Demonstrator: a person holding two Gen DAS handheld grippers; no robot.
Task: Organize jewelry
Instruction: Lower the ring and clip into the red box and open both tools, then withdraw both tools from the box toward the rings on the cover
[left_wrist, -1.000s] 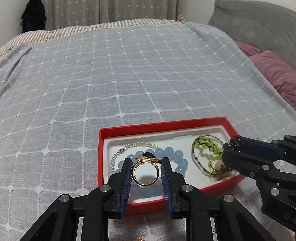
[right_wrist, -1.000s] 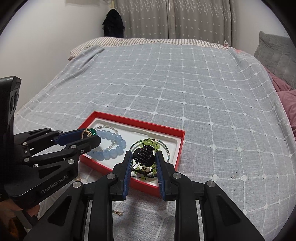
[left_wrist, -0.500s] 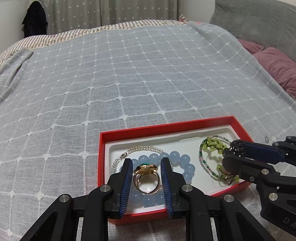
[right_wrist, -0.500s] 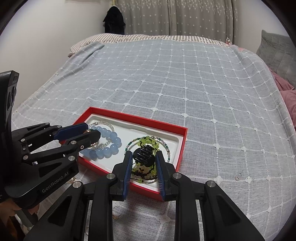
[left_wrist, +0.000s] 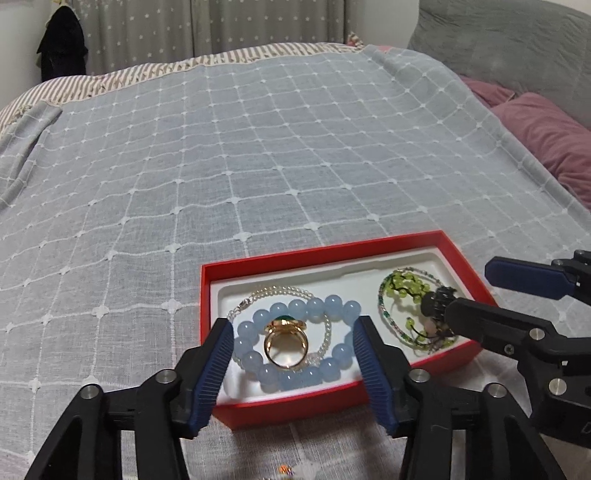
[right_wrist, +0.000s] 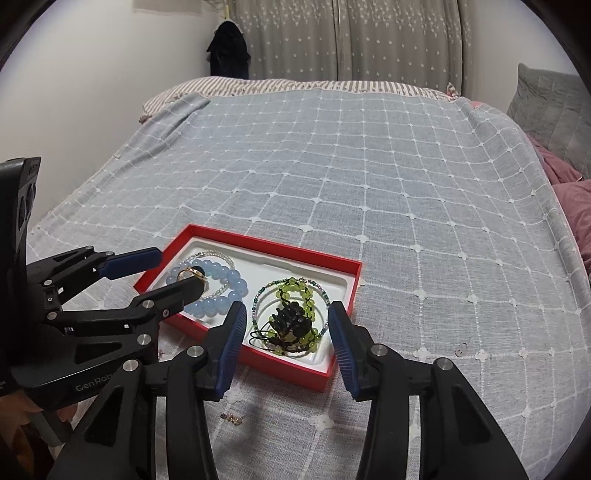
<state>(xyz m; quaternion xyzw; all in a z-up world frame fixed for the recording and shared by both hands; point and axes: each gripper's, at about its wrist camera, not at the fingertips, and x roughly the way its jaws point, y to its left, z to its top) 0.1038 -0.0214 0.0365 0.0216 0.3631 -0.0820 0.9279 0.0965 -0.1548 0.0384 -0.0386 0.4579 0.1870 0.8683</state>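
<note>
I was at the release step of tidying the jewelry: two pieces were being let go into the red box (left_wrist: 391, 243), which sat on the grey checked bedspread (left_wrist: 258, 147) in the lower middle of the left wrist view.

My left gripper (left_wrist: 293, 334) filled the bottom of that view. Its jaws were opening, and the gold ring (left_wrist: 285, 343) with a green stone lay between them, clear of both blue pads and resting on the loop of pale blue beads (left_wrist: 258, 360) in the left half of the box. A thin pearl strand (left_wrist: 280, 291) curved just behind the beads.

My right gripper (right_wrist: 286, 326) sat at the bottom centre of the right wrist view. Its jaws were opening too. The black hair claw (right_wrist: 290, 317) lay between them without touching either pad, on top of the green bead bracelet (right_wrist: 291, 288) in the right half of the box.

I judged that the next move called for lifting both grippers straight back and up, so that no pad dragged a strand or knocked the ring off the beads. After that, a small gold piece (right_wrist: 231, 417) lying on the bedspread near the bottom left of the right wrist view, just in front of the box, seemed to be waiting; what it was I could not tell.
</note>
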